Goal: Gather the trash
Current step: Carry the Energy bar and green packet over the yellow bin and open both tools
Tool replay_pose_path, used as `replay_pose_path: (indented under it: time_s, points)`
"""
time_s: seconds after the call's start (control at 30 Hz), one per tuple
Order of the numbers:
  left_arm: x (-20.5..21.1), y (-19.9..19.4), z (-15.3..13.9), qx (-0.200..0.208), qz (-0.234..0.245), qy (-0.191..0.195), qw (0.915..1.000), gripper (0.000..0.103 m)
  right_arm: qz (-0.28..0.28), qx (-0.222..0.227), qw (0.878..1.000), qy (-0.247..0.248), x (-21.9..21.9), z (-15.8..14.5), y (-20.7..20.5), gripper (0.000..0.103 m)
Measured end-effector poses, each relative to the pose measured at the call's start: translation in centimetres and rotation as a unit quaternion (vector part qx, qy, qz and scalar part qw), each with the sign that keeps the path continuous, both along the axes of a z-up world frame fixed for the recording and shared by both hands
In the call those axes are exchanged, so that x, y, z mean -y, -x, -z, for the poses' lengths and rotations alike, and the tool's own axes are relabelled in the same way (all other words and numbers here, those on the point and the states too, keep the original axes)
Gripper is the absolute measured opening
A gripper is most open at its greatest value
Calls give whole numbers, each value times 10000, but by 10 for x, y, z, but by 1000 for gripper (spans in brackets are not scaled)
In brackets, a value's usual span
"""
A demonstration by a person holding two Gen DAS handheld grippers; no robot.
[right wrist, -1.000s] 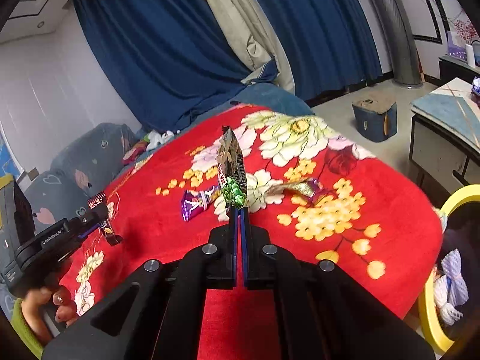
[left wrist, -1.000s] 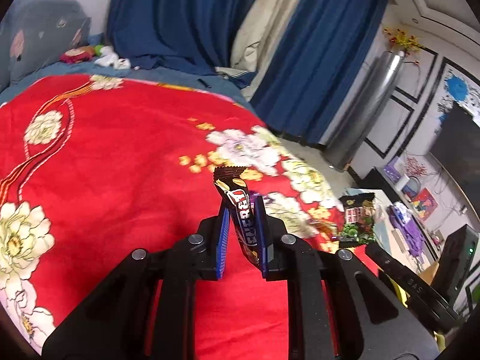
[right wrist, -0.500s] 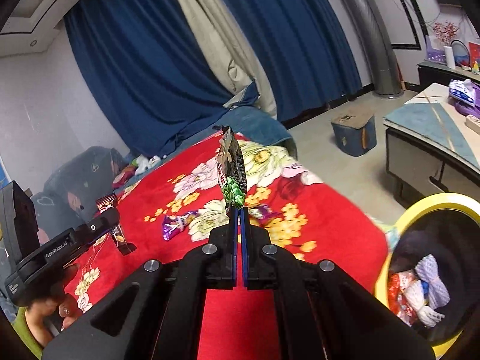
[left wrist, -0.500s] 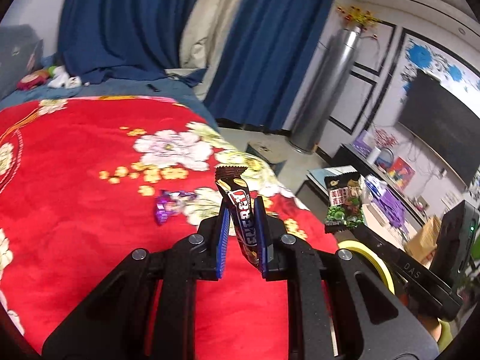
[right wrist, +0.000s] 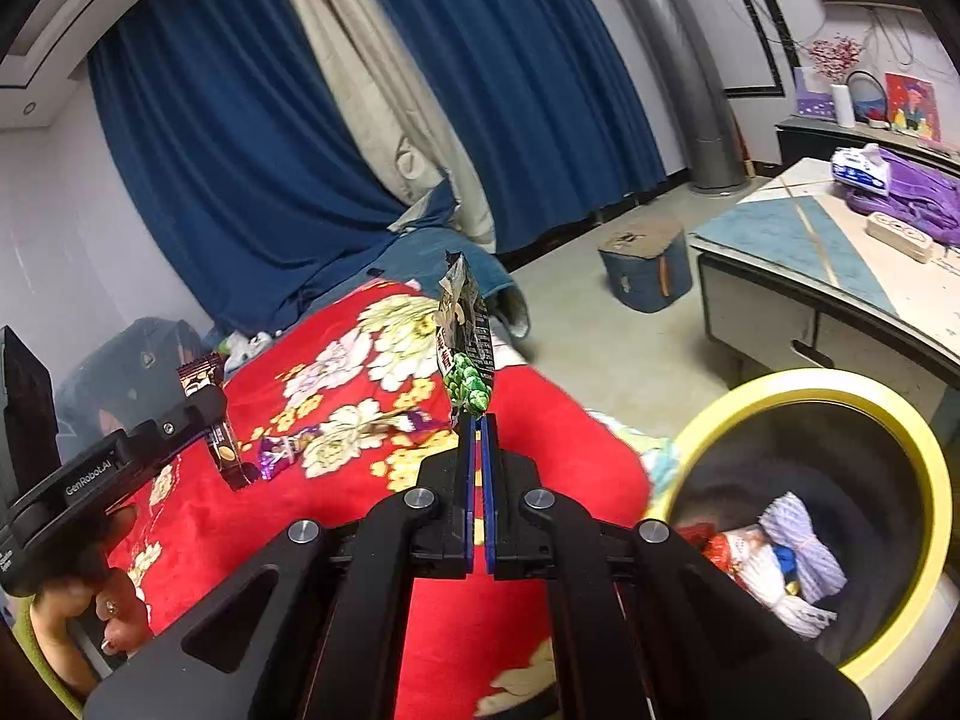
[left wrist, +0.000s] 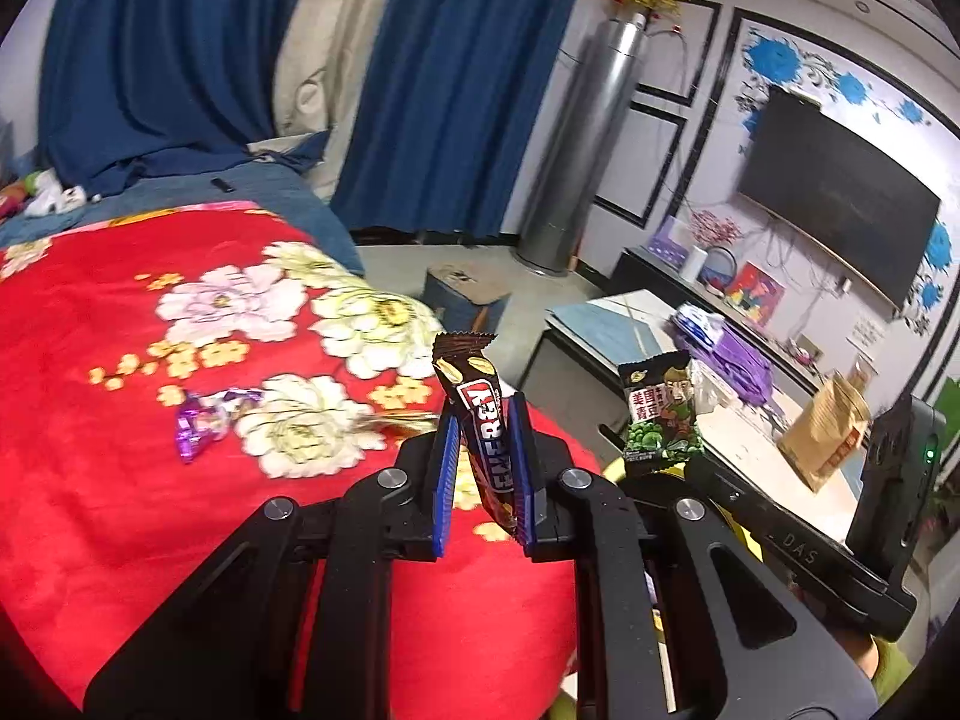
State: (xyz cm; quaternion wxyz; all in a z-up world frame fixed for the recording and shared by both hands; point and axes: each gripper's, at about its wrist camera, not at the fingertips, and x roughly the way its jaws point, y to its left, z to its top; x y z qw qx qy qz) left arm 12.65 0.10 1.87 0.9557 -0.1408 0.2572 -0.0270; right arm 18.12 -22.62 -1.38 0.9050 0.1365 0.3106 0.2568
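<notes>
My left gripper [left wrist: 483, 420] is shut on a brown chocolate bar wrapper [left wrist: 480, 414] and holds it upright above the red floral blanket [left wrist: 120, 480]. My right gripper [right wrist: 478, 420] is shut on a green pea snack packet [right wrist: 465, 339], also upright; the packet shows in the left wrist view [left wrist: 660, 417]. A yellow-rimmed trash bin [right wrist: 888, 414] with some trash inside stands at the right of the bed. A purple candy wrapper [left wrist: 207, 423] and a gold wrapper [left wrist: 399, 420] lie on the blanket.
A low coffee table [right wrist: 798, 252] with purple items and a tissue pack stands right of the bin. A blue stool [right wrist: 645, 267] sits on the floor by the blue curtains [right wrist: 240, 150]. A TV [left wrist: 834, 192] hangs on the wall.
Both grippers have swung right, off the bed's middle toward its edge. The yellow bin has come fully into the right wrist view. Both wrappers stay gripped.
</notes>
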Motion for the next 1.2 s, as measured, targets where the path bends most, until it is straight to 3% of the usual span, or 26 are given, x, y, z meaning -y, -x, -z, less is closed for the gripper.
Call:
replay_pose_path:
  time_s: [0.5,1.13,1.17,1.2]
  points:
    - [86,-32,14,-84,979,-246,9949,11,908,-281,9955,60,81,24,6,2]
    - [189,-80,69,-686,2269,-388,9707,11,1942,-1179,9738,-22,165,78,9,3]
    - [193,-82,71,-709,2310,-403,9695,14,1981,-1237,9723,-43,167,80,9,3]
    - [195,-84,73,-739,2340,-408,9686,25,2022,-1302,9706,-76,170,83,9,5]
